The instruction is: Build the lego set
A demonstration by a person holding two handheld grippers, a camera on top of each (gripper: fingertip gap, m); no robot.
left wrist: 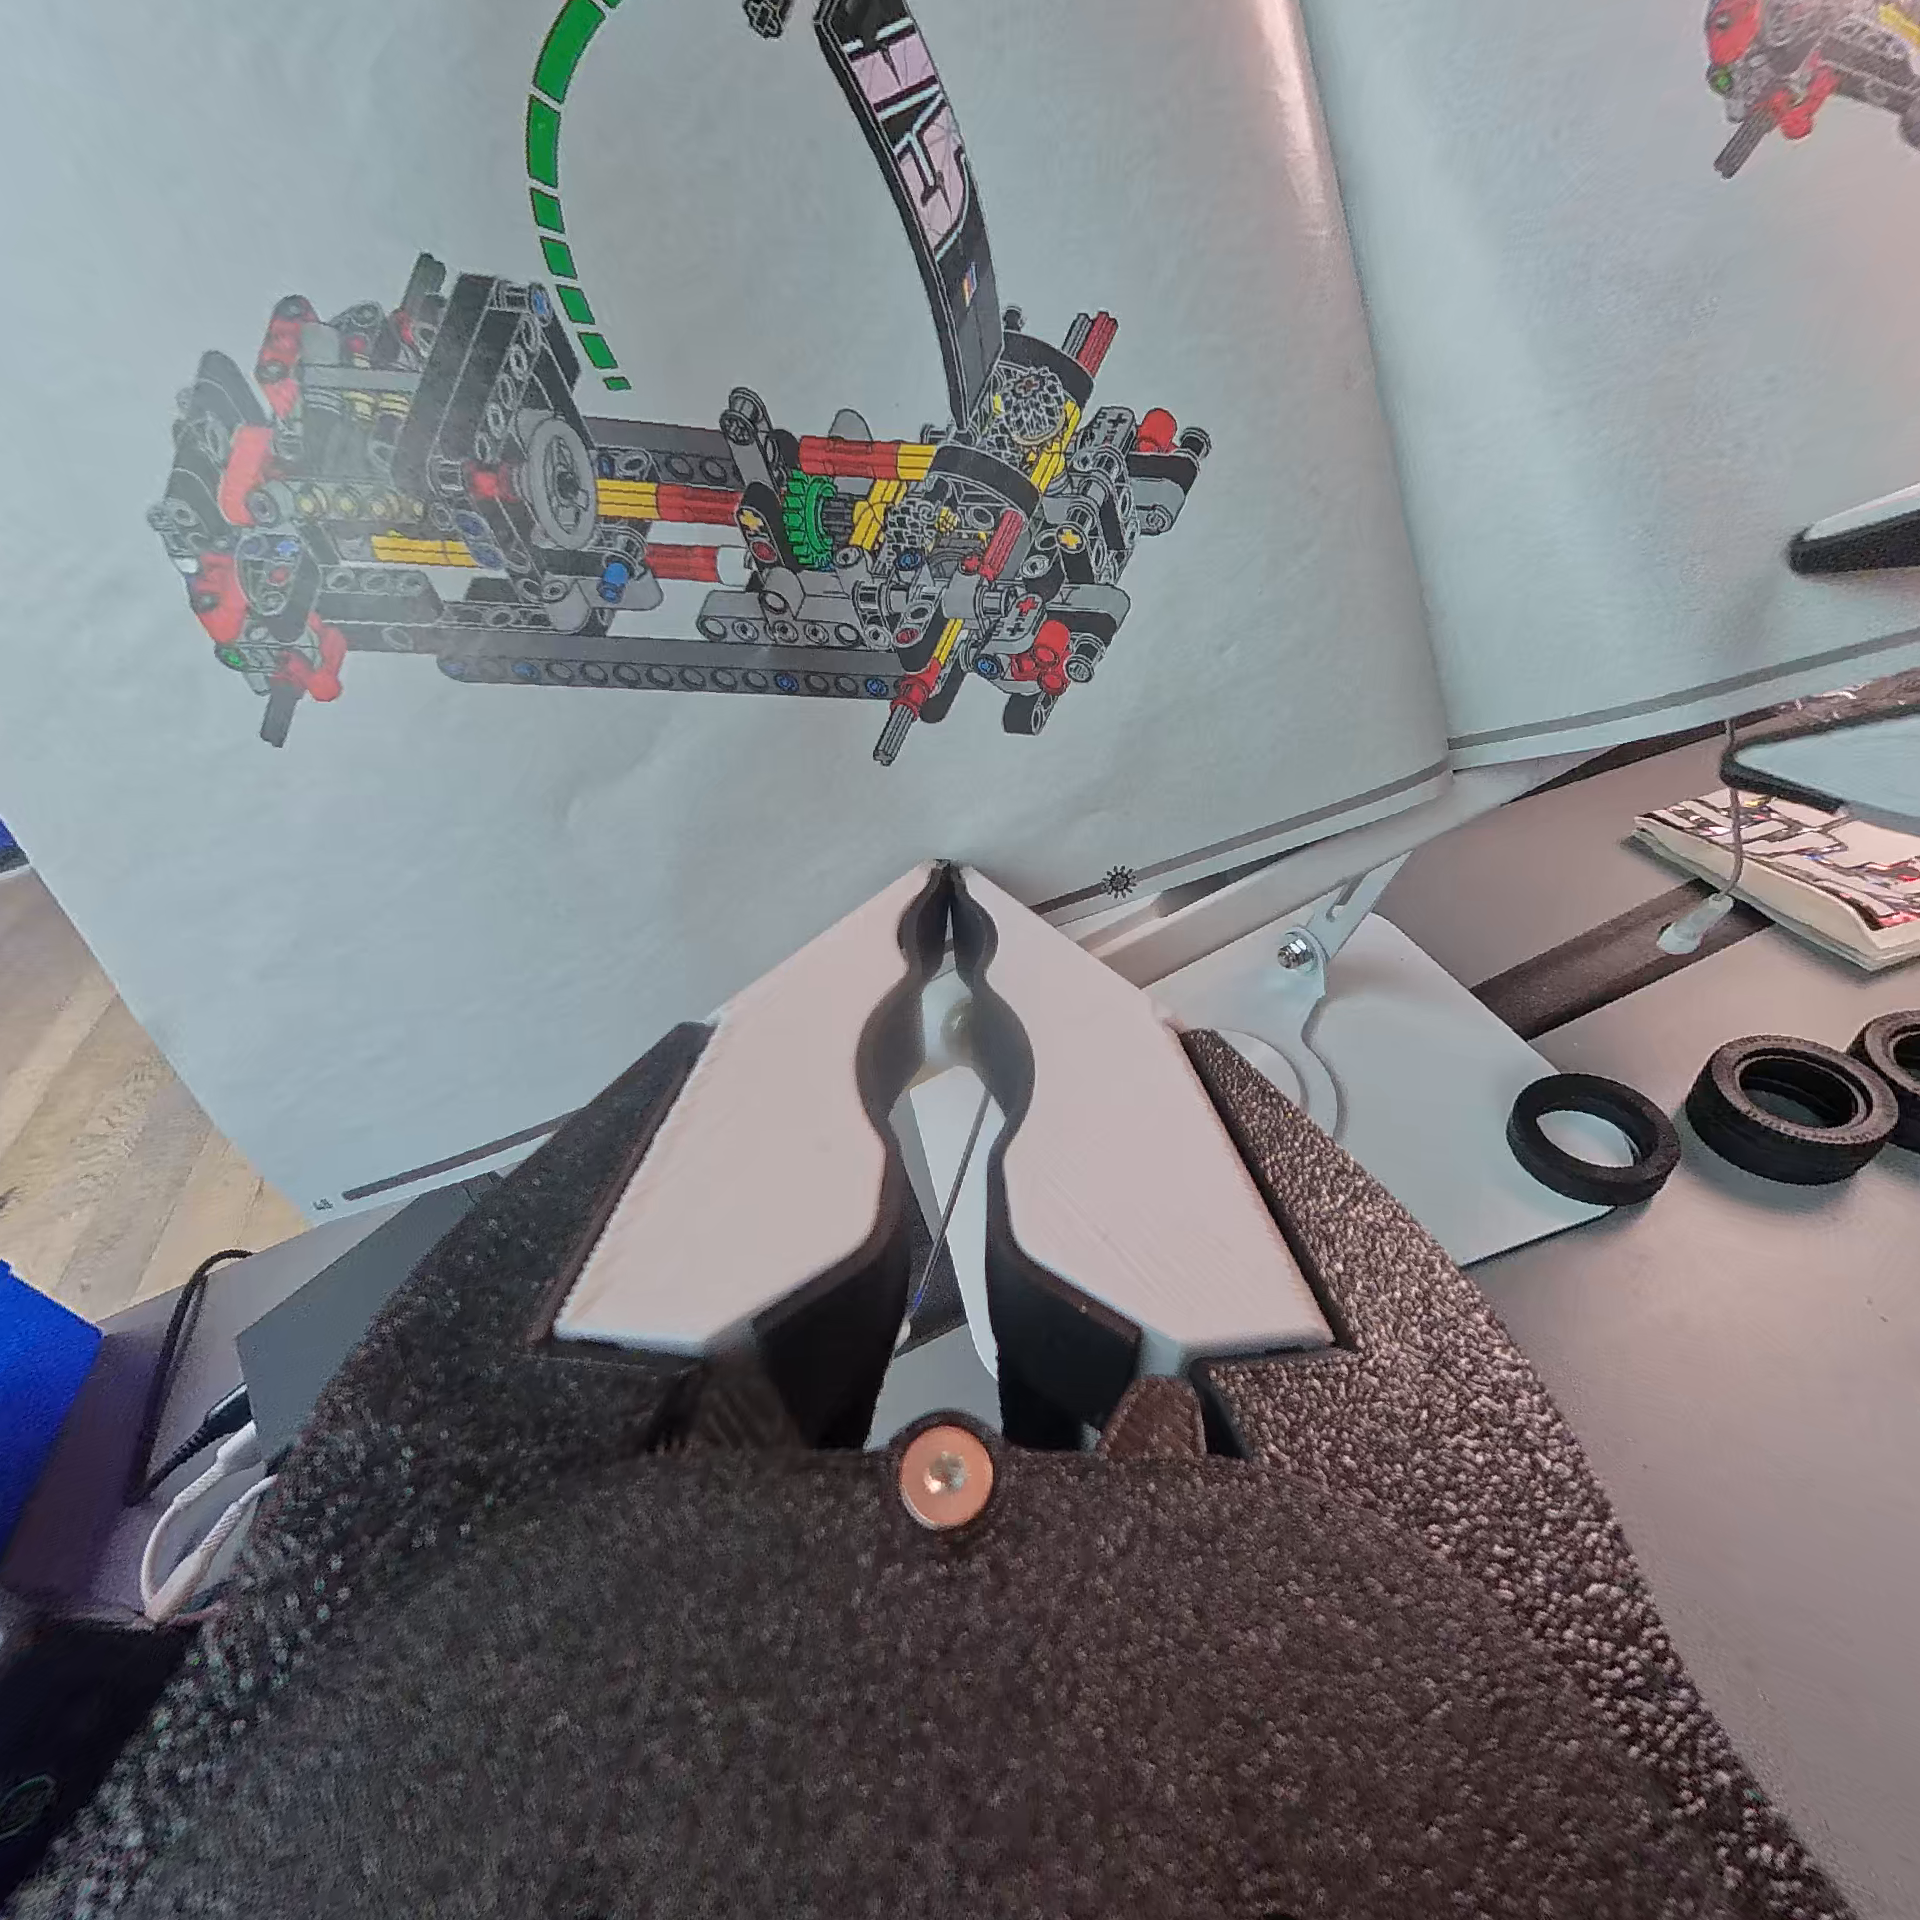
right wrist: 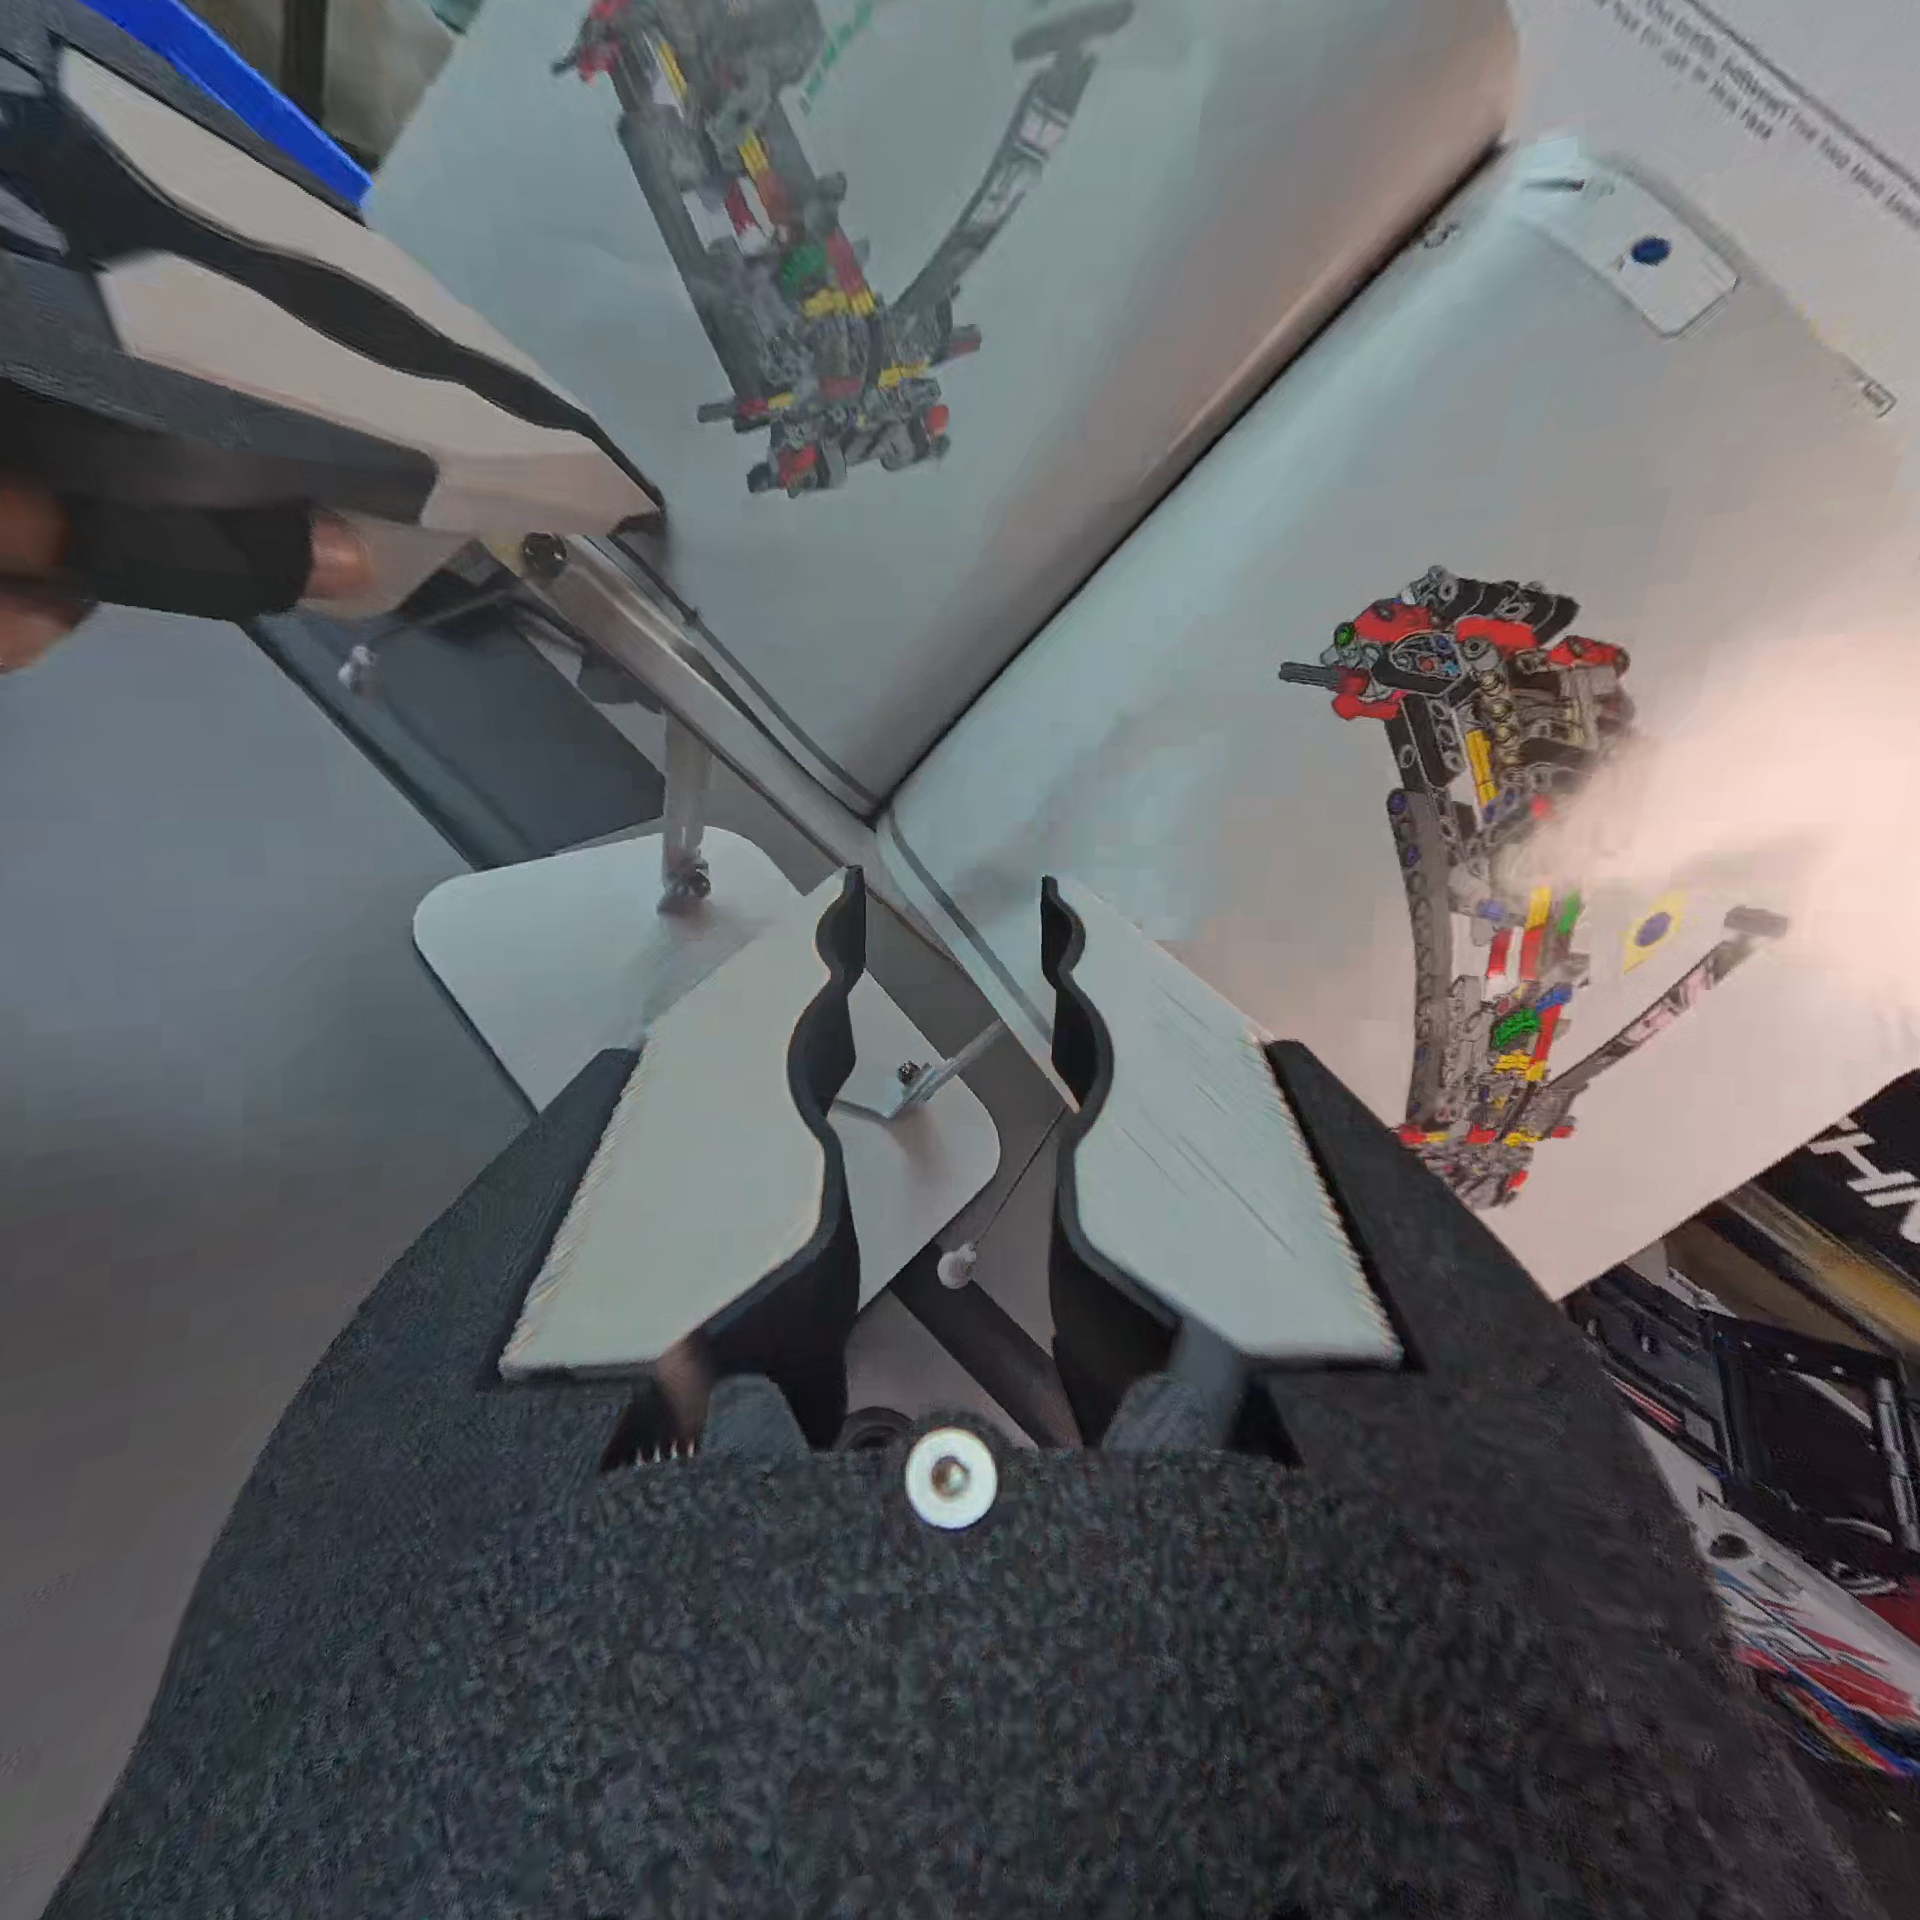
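Observation:
An open instruction booklet point(left wrist: 727, 831) stands on a white metal stand point(left wrist: 1434, 1039); its pages show a long Technic chassis. My left gripper point(left wrist: 940, 871) is shut, with its tips pinching the lower edge of the left page. It also shows at the upper left of the right wrist view point(right wrist: 634, 499), held by a gloved hand, with its tip at that page's edge. My right gripper point(right wrist: 951, 894) is open and empty, just below the booklet's point(right wrist: 1143, 520) spine and over the stand's base point(right wrist: 540, 925). The right wrist view is motion-blurred.
Three black rubber tyres point(left wrist: 1590, 1138) lie on the grey table right of the stand. A folded printed sheet point(left wrist: 1808, 883) lies behind them. A printed box point(right wrist: 1818, 1455) sits at the right. Cables and a blue object point(left wrist: 42, 1382) are at the left. There is about 12 cm between the tips of the two grippers.

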